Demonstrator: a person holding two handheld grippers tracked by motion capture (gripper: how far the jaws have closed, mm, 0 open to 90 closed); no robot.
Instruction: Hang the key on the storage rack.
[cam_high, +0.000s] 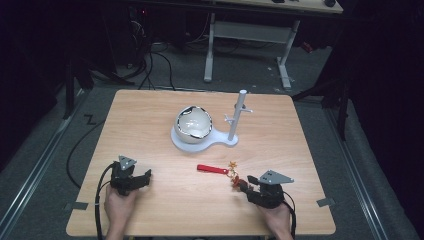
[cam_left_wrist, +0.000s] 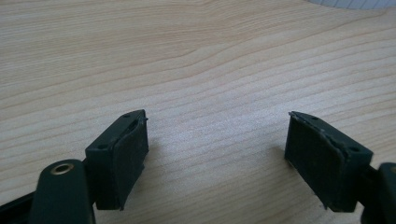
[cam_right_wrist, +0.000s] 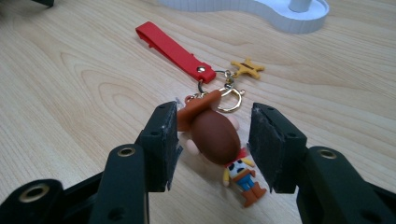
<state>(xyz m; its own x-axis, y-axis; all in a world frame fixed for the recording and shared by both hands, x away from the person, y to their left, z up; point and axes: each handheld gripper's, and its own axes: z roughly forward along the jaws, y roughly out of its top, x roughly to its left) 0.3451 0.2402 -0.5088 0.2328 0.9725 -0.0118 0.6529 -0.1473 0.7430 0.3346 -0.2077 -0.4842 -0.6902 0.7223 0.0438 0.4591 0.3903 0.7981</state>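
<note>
Cowboy figure keychain (cam_right_wrist: 217, 140) lies flat on the wooden bench (cam_high: 150, 115), near its front right edge, with its brown-hatted head between the two jaws of the right claw (cam_right_wrist: 212, 144). That claw is released: both pads stand apart from the figure, one on each side, and whether either touches it I cannot tell. The person's right hand (cam_high: 277, 220) holds it from the near edge. At the front left the left claw (cam_left_wrist: 217, 154), held in the left hand (cam_high: 119, 206), is spread wide over bare wood with nothing between its jaws. Just beyond the figure a gold ring (cam_right_wrist: 229, 99) joins a yellow star charm (cam_right_wrist: 247, 69) and a red strap (cam_right_wrist: 170, 49). Farther back, mid-bench, a white stand (cam_high: 200, 141) carries a white bowl (cam_high: 194, 123) beside an upright peg post (cam_high: 237, 116).
</note>
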